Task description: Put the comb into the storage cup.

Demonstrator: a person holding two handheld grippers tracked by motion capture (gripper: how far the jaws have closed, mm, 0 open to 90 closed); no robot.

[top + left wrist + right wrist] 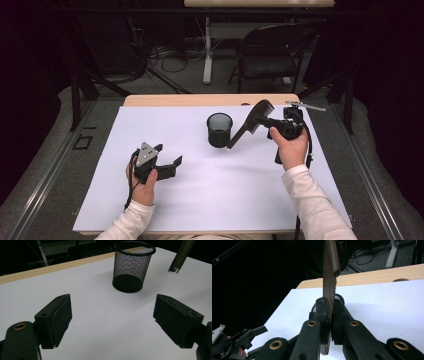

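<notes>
- Between the black jaws of the right gripper, a dark brown comb is being clamped by its toothed part; the jaws are standing close together with the comb pinched between the pads.
- From above, the right gripper is sitting over the far right part of the bench, with the person's right hand wrapping its body from below.
- The comb is hanging clear of the bench surface, slanting from its broad toothed end near the far edge down to its handle tip, which is pointing towards the cup.
- Seen from the left gripper's camera, the comb's handle is coming in at the upper right, its tip lying just to the right of the cup and not touching it.
- A black mesh cup is standing upright on the white sheet near the middle of the far half, just left of the comb's handle tip.
- On the near left, the left gripper is resting low over the sheet with its jaws spread wide and nothing between them; the left hand is holding it from behind.
- From that gripper's own camera, the left gripper is facing the mesh cup, which is standing well beyond the jaw tips.
- The white sheet is covering most of the wooden bench, whose bare edge is showing along the far side.
- Beyond the bench, a black folding chair is standing on the grey floor.
</notes>
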